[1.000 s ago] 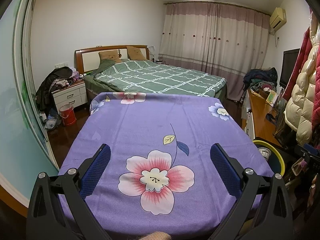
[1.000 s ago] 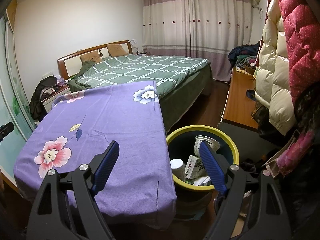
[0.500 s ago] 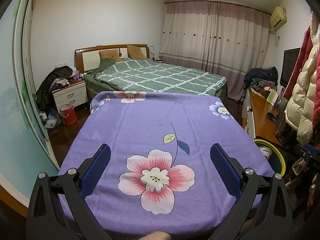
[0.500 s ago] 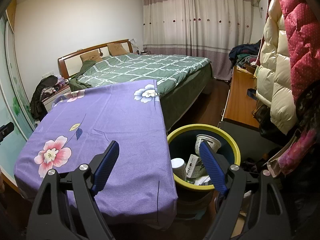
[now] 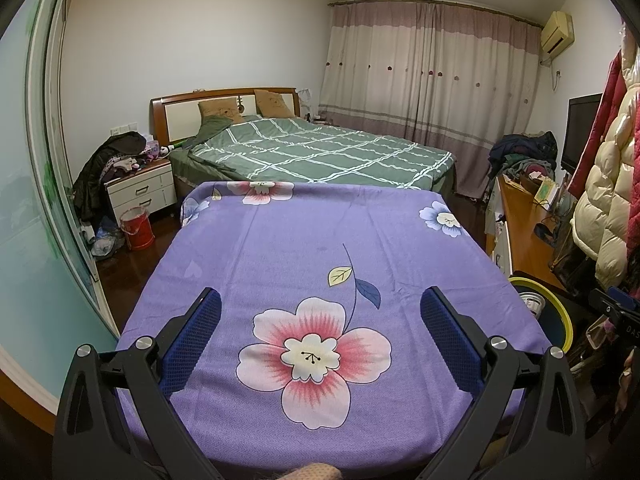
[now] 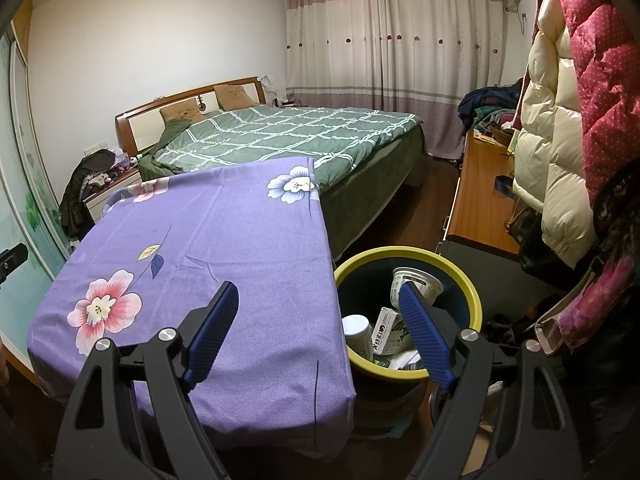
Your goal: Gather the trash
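Observation:
A dark bin with a yellow rim (image 6: 472, 292) stands on the floor right of the table; it also shows in the left wrist view (image 5: 562, 320). Inside lie a white cup (image 6: 416, 284), a paper cup (image 6: 357, 332) and a small carton (image 6: 386, 334). My right gripper (image 6: 318, 308) is open and empty, above the table's right edge and the bin's near side. My left gripper (image 5: 320, 312) is open and empty above the purple flowered tablecloth (image 5: 304, 248), which carries no trash in either view.
A green-quilted bed (image 5: 320, 152) lies beyond the table. A wooden dresser (image 6: 480, 200) with clutter and hanging coats (image 6: 560, 152) line the right side. A nightstand (image 5: 140, 190) and red bucket (image 5: 138, 228) stand at the left by the sliding door.
Both views shift very slightly; the right gripper has edged a little forward toward the bin. Both grippers stay open and empty.

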`<state>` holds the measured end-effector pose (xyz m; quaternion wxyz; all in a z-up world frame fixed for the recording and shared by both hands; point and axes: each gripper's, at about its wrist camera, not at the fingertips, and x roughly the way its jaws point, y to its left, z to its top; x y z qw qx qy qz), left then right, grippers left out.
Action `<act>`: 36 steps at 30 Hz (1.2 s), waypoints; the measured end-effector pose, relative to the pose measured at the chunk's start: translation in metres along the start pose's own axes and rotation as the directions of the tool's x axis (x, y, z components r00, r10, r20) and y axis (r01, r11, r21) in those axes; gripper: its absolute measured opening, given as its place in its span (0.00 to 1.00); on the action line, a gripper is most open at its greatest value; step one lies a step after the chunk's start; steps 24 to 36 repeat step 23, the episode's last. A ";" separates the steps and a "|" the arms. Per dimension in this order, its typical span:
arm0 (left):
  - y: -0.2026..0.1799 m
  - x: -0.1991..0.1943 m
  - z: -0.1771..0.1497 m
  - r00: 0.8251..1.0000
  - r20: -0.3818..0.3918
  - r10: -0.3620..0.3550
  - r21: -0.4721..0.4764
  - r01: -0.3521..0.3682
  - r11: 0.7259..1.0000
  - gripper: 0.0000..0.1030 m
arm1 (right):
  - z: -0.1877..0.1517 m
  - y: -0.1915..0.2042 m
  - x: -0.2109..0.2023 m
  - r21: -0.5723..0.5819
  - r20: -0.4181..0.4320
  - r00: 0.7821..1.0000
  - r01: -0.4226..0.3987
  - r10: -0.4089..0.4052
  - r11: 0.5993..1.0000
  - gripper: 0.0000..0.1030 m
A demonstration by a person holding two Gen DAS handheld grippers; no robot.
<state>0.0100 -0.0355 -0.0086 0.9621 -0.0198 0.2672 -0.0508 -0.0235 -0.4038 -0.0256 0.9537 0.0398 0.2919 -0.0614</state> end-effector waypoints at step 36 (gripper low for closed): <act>0.026 0.119 0.016 0.983 -0.179 0.035 0.005 -0.035 0.999 0.95 | 0.032 0.035 0.066 -0.048 -0.051 0.997 -0.055 0.053 0.997 0.82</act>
